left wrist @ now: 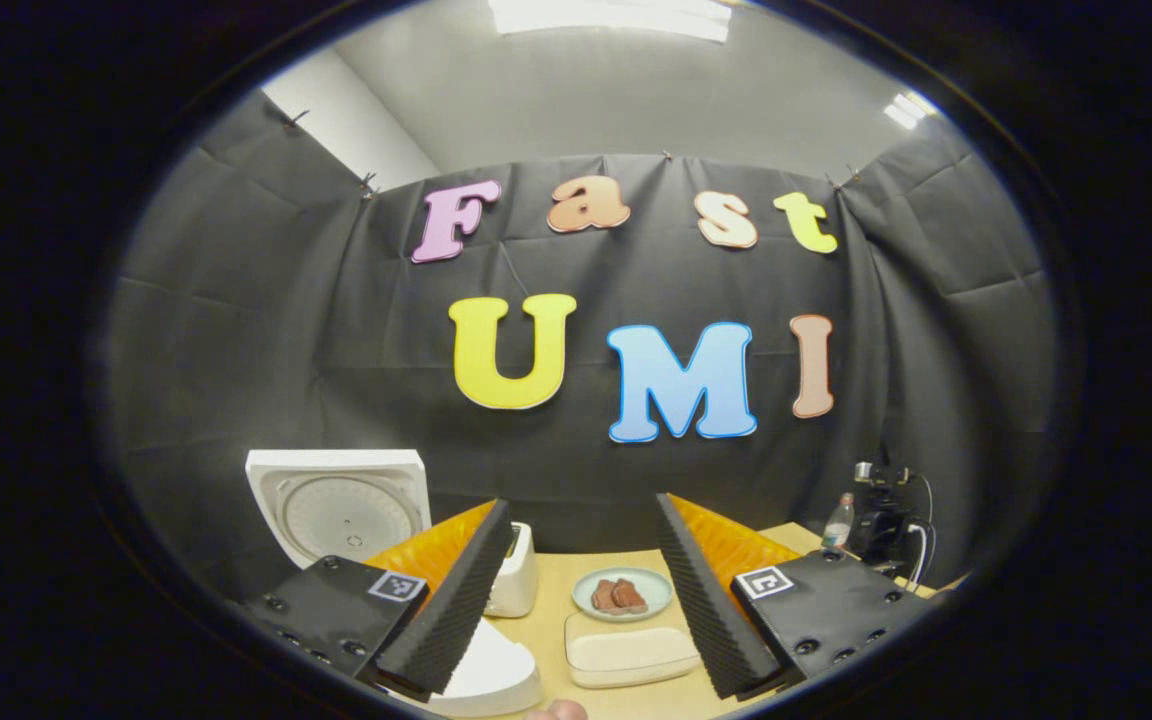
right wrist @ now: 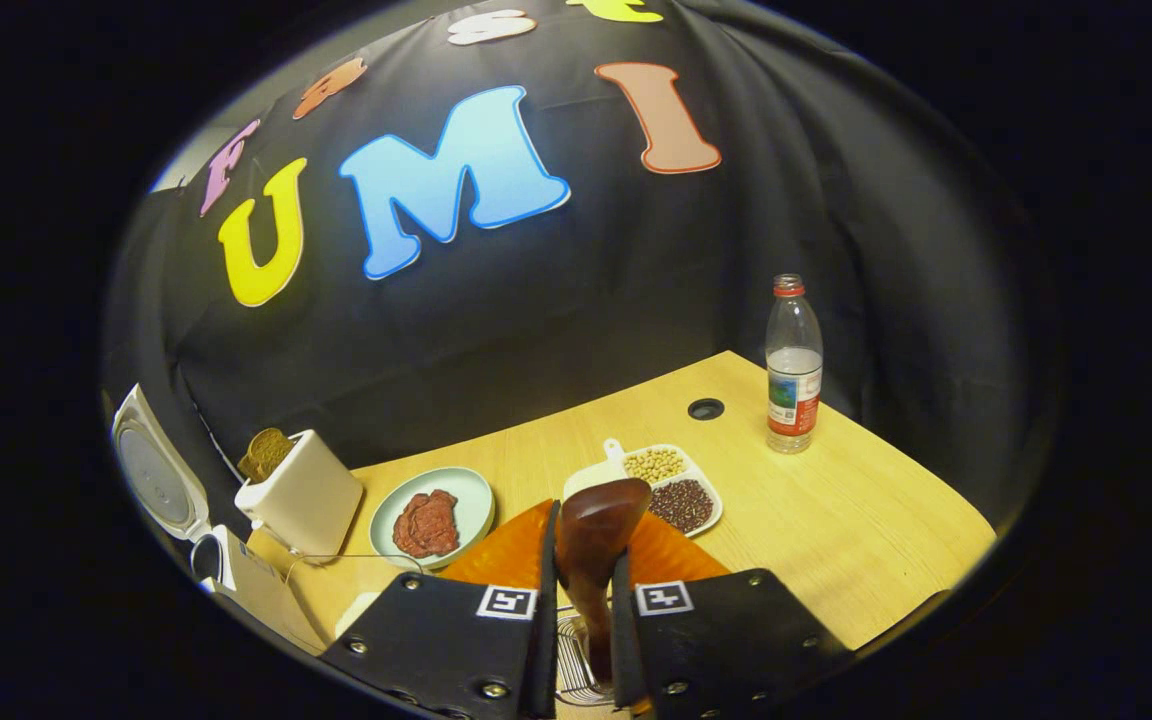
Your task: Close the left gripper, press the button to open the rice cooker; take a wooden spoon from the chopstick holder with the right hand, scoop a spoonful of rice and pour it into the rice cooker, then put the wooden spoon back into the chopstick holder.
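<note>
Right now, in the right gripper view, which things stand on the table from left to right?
White open rice cooker → white toaster with bread → pale green plate of meat → white divided dish of beans → clear plastic water bottle.

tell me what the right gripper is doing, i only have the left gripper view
observer: The right gripper is shut on the wooden spoon, with the spoon's bowl pointing up past the fingertips.
operator: is the spoon out of the chopstick holder
observer: I cannot tell for sure. The handle's lower end is over the wire chopstick holder, right under the gripper.
operator: anything close in front of it
observer: A divided dish of beans lies on the table just beyond the spoon.
</note>
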`<state>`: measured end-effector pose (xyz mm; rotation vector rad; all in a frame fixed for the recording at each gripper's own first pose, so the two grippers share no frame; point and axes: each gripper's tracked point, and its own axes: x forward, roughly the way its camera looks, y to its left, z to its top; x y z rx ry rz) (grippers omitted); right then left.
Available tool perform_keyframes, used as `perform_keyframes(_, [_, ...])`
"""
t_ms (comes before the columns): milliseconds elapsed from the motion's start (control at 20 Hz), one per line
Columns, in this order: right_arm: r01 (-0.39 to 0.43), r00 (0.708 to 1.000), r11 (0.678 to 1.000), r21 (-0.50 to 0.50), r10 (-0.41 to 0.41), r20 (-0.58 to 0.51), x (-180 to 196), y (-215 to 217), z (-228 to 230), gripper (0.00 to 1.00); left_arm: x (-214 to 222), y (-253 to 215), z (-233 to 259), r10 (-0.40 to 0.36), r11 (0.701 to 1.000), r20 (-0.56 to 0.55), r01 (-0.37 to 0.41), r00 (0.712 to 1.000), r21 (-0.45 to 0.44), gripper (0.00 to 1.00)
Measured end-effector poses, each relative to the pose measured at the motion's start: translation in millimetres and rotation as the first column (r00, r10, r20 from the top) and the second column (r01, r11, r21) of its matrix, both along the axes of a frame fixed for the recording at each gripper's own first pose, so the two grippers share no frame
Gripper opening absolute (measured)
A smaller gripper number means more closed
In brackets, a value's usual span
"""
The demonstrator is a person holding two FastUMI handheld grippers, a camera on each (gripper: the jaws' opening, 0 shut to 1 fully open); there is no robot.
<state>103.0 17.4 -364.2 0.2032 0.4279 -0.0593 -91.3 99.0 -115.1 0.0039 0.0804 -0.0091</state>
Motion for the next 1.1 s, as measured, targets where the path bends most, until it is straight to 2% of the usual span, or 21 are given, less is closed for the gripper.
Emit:
perform_keyframes(50, [-0.01,1.0,0.999,-0.032,0.01,-0.001,-1,-2,2,0.3,0,3,3,0.006,1.0,0.009,-0.006,1.0,-0.009,0.99])
perform_keyframes(100, [-0.019,1.0,0.998,-0.065,0.019,0.0,-2,-6,5,0.34,3,5,7,0.011,1.0,0.022,-0.01,1.0,-0.023,0.96])
perform_keyframes(200, [-0.041,0.999,0.994,-0.103,0.041,-0.009,-6,-9,12,0.47,6,6,10,0.014,0.999,0.036,-0.012,0.999,-0.052,1.0])
perform_keyframes(250, [-0.044,0.999,0.991,-0.127,0.043,-0.008,-8,-14,18,0.64,9,8,10,0.018,0.998,0.041,-0.015,0.999,-0.057,1.0])
perform_keyframes(300, [-0.038,0.999,0.988,-0.147,0.039,0.003,-11,-19,30,0.75,11,10,10,0.021,0.998,0.043,-0.019,0.999,-0.059,0.97])
perform_keyframes(350, [-0.036,0.999,0.986,-0.16,0.04,0.023,-11,-21,41,0.88,12,11,10,0.026,0.998,0.041,-0.023,0.999,-0.06,0.99])
perform_keyframes(450, [-0.027,0.998,0.984,-0.176,0.038,0.058,-9,-22,65,0.88,15,17,9,0.047,0.997,0.039,-0.045,0.998,-0.058,0.94])
perform_keyframes(600, [-0.037,0.995,0.986,-0.164,0.052,0.089,-7,-11,101,0.87,20,36,5,0.104,0.993,0.015,-0.103,0.995,-0.053,0.99])
perform_keyframes(800, [-0.076,0.982,0.986,-0.147,0.1,0.161,1,16,152,0.87,29,67,13,0.164,0.985,0.003,-0.163,0.987,-0.063,0.99])
perform_keyframes(900, [-0.102,0.976,0.985,-0.136,0.126,0.179,5,29,168,0.87,34,84,16,0.192,0.98,-0.009,-0.192,0.981,-0.047,0.96])
perform_keyframes(1050, [-0.125,0.971,0.985,-0.121,0.146,0.191,8,44,185,0.87,42,107,25,0.225,0.974,-0.02,-0.225,0.974,-0.028,0.99])
perform_keyframes(1100, [-0.128,0.97,0.985,-0.119,0.149,0.194,7,46,190,0.87,45,113,28,0.231,0.972,-0.02,-0.232,0.973,-0.023,0.94])
